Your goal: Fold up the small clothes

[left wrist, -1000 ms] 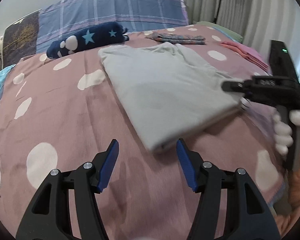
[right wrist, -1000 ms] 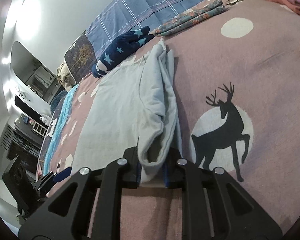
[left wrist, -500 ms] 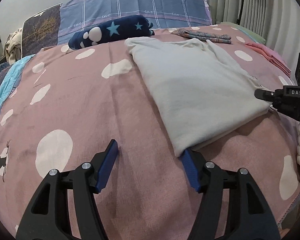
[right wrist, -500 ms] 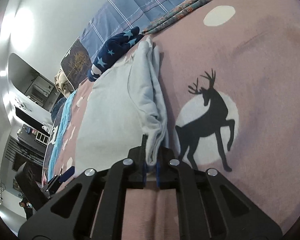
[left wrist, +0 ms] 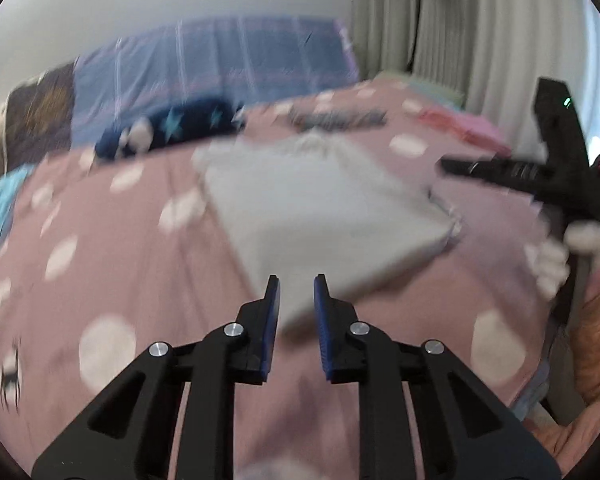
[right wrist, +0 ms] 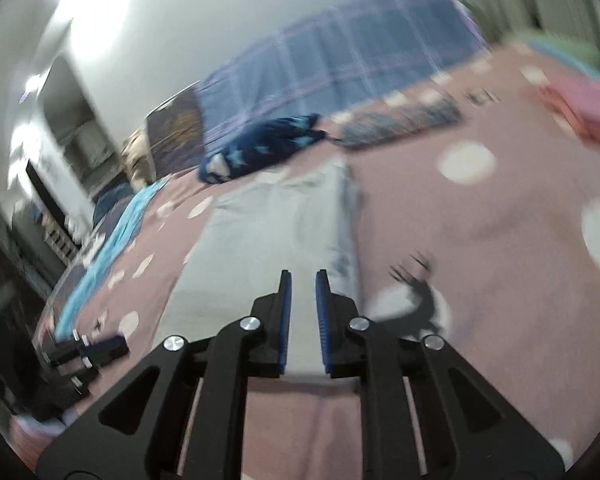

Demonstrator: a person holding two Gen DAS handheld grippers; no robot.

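Both views blurred. Room: pale wall at upper left, grey pleated curtain at upper right of the left wrist view. The surface is a bed under a dusty-pink spread with white dots. Along the far edge, from left: a dark cushion, a blue plaid pillow, a navy star-print bundle, a folded patterned cloth, pink folded clothes.

The light grey garment lies flat mid-frame, folded to a long rectangle. Its long axis runs from upper centre down toward the lower centre, near corner pointing at the camera.

Left gripper: jaws narrow and closing, the garment's near corner seen in the gap; whether the pads press it, I cannot tell.

Right gripper: jaws narrow, opening, grey cloth seen in the gap, no clear pinch.
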